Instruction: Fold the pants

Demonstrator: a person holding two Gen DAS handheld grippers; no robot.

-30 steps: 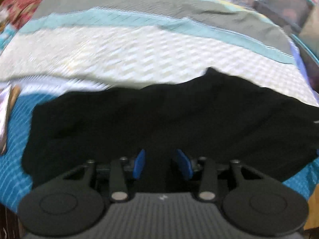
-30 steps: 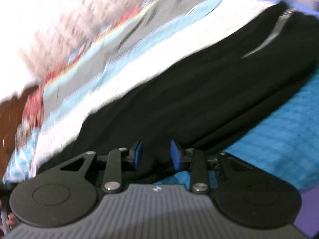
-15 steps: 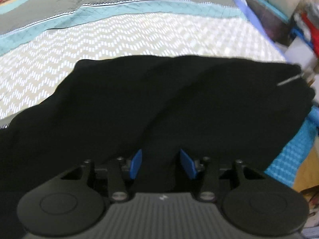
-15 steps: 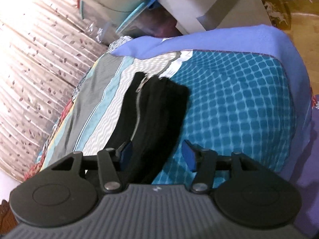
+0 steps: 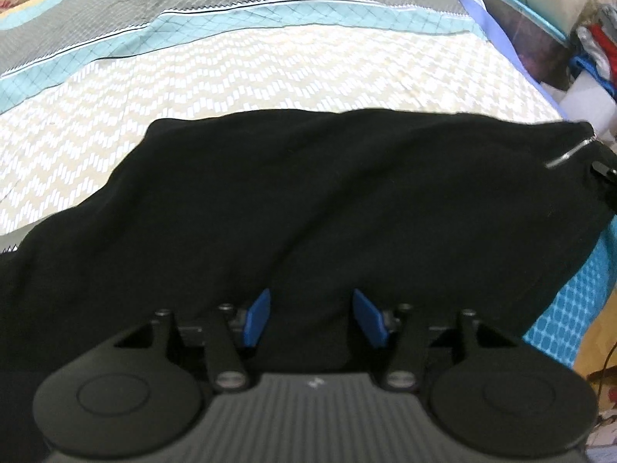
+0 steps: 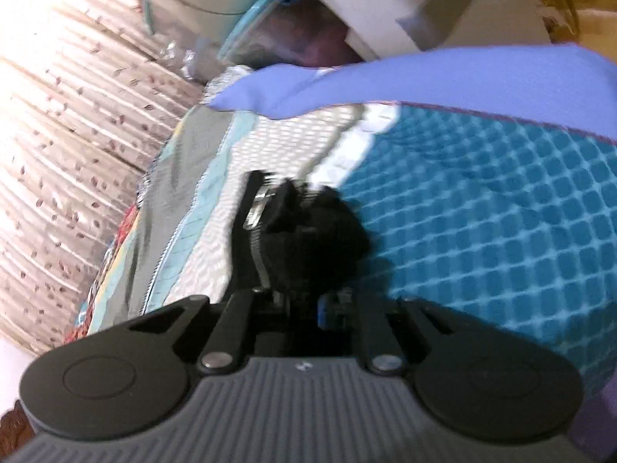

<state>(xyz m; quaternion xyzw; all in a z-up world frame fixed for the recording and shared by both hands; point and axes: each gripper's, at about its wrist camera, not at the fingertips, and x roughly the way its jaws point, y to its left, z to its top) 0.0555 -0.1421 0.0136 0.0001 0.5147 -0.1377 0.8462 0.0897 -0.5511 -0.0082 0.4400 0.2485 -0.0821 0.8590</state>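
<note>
Black pants (image 5: 308, 208) lie spread across the bed, folded lengthwise, with a silver zipper (image 5: 567, 156) at the right end. My left gripper (image 5: 310, 318) is open, its blue pads low over the near edge of the cloth. In the right wrist view my right gripper (image 6: 299, 310) is shut on a bunched end of the pants (image 6: 308, 239), where the zipper (image 6: 256, 212) shows. One of its blue pads (image 6: 322, 312) peeks out beside the cloth.
The bedspread has cream zigzag (image 5: 270, 73), light blue and grey bands and a teal checked part (image 6: 482, 212). A lilac sheet edge (image 6: 405, 77) marks the bed's end. Boxes and bags (image 6: 385, 7) stand beyond it. A curtain (image 6: 58, 115) hangs on the left.
My right gripper has closed on the zipper end of the pants, which was between open fingers half a second ago. My left gripper has stayed open and shifted slightly along the pants.
</note>
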